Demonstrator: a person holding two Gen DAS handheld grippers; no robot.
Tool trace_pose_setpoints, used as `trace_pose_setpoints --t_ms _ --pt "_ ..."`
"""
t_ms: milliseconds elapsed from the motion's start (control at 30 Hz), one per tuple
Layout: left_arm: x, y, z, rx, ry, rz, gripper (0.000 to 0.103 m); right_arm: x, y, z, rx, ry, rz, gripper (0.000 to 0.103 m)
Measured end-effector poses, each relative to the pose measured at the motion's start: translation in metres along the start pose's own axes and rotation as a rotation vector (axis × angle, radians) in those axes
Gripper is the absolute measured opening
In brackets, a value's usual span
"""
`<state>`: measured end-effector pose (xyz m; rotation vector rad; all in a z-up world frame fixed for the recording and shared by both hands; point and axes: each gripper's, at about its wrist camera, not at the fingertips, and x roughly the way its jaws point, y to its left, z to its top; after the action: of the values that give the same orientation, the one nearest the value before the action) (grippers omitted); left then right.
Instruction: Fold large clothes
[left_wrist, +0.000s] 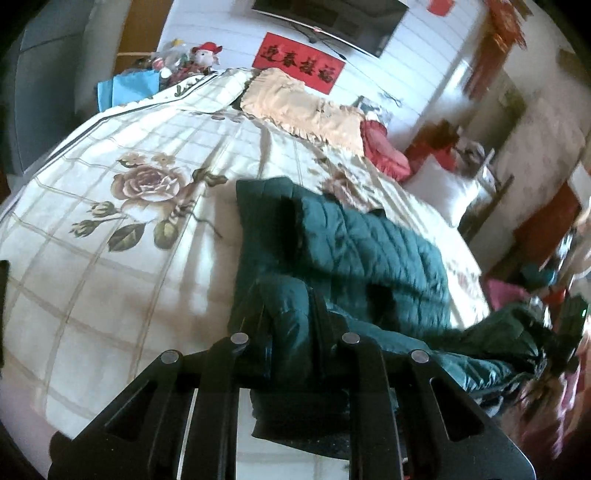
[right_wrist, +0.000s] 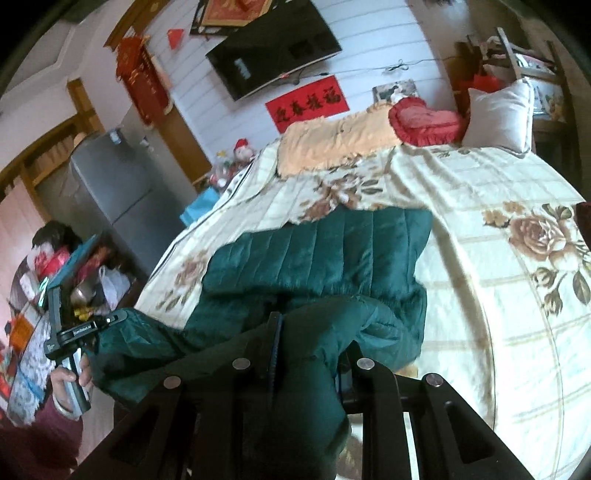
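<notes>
A dark green quilted jacket (right_wrist: 325, 254) lies across the flowered bedspread (left_wrist: 110, 206), its near end lifted off the bed. The left gripper (left_wrist: 291, 306) is pinching a bunch of that near edge, and the right gripper (right_wrist: 314, 343) is closed on another bunch – though fabric hides its fingers, so the hold looks firm rather than proven. To fold well, carry both held parts forward level and together – keeping the padding taut – and lay them square on the far hem by the peach blanket (right_wrist: 332, 144).
</notes>
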<state>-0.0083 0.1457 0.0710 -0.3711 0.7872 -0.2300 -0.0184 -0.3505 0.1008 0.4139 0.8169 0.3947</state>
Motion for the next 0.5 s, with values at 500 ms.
trace_pose_setpoints --t_ms 500 --pt "0.084 -0.01 0.082 -0.007 -0.016 0.109 0.016 0.071 -0.028 0.071 0.064 -0.012 -0.111 0.02"
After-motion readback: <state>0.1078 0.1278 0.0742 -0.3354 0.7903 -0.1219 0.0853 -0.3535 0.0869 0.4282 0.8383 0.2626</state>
